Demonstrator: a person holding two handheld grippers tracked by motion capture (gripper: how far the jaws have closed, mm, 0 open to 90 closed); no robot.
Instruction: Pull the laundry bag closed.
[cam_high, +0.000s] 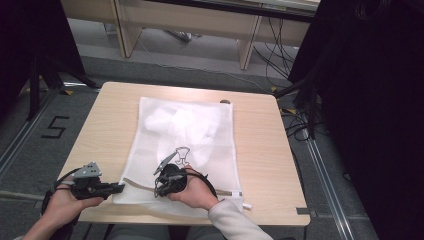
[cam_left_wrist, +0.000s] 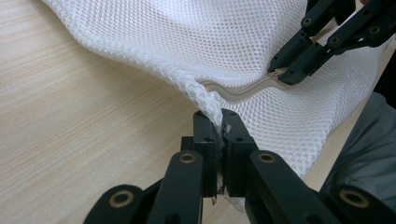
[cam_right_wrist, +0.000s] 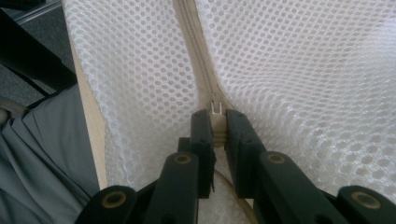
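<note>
A white mesh laundry bag (cam_high: 200, 145) lies flat on the wooden table (cam_high: 100, 130), holding a white garment with a dark print (cam_high: 182, 152). Its zipper (cam_right_wrist: 194, 42) runs along the near edge. My left gripper (cam_high: 120, 187) is shut on the bag's near left corner (cam_left_wrist: 210, 105), beside the zipper's end. My right gripper (cam_high: 157, 190) is shut on the zipper pull (cam_right_wrist: 215, 108), a short way along the zipper (cam_left_wrist: 238, 91) from the left one. In the left gripper view, the right gripper (cam_left_wrist: 280, 72) pinches the wavy zipper line.
The table's near edge (cam_right_wrist: 91, 121) runs just under the bag, with the person's grey clothing (cam_right_wrist: 42, 154) below it. Bare wood lies left (cam_left_wrist: 70, 116) and right (cam_high: 265, 145) of the bag. Wooden shelving (cam_high: 200, 20) and cables (cam_high: 300, 120) stand beyond the table.
</note>
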